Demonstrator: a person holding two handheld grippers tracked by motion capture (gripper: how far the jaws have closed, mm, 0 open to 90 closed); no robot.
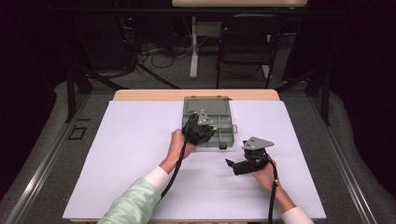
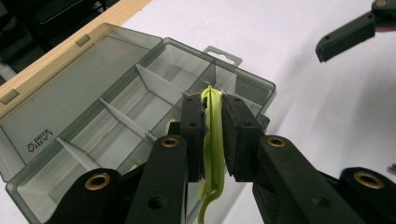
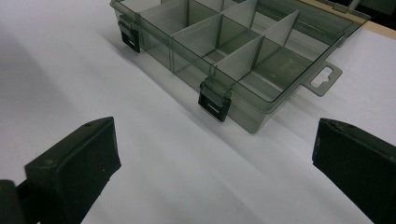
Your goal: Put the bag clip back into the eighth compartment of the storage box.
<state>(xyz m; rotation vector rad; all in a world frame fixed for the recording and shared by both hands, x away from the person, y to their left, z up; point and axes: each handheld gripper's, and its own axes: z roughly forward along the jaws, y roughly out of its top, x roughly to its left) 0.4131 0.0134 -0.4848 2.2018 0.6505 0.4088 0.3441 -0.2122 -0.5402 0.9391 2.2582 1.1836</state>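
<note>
L gripper [image 2: 212, 135] clamped on green loop [image 2: 214, 140] over compartment box [image 2: 93, 93]; R gripper [image 3: 215, 158] jaws wide apart, nothing held, near box front.

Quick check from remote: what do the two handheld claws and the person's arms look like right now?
Both claws, left claw and right claw, are black, with blocky flat pads and brass-coloured pivot bushings. Each carries a grey three-cornered plate on top and trails a black cable. The person wears pale green sleeves with white cuffs.
</note>
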